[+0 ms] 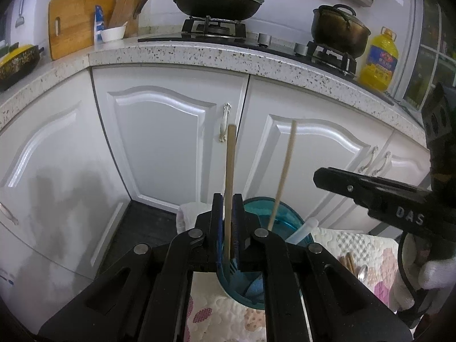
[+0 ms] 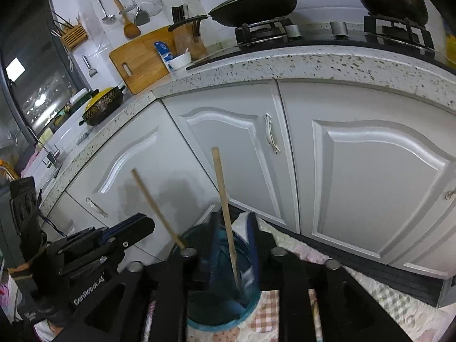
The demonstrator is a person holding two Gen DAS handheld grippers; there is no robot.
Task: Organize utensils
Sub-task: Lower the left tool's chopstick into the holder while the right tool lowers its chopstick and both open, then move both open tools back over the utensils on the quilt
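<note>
A teal plastic cup (image 1: 285, 216) stands on a flowered cloth; it also shows in the right wrist view (image 2: 199, 307). My left gripper (image 1: 227, 213) is shut on a wooden chopstick (image 1: 230, 176) that stands upright over the cup. A second chopstick (image 1: 283, 171) leans inside the cup. My right gripper (image 2: 232, 236) is open around the cup, with a chopstick (image 2: 225, 208) standing free between its fingers. The other chopstick (image 2: 155, 205) leans left. The right gripper also shows in the left wrist view (image 1: 367, 191), and the left gripper in the right wrist view (image 2: 114, 239).
A white plastic utensil (image 1: 302, 230) leans in the cup. More chopsticks (image 1: 347, 262) and a spoon (image 1: 362, 272) lie on the flowered cloth (image 1: 228, 319). White cabinet doors (image 1: 159, 142) and a speckled counter (image 1: 199, 54) with a stove and pans stand behind.
</note>
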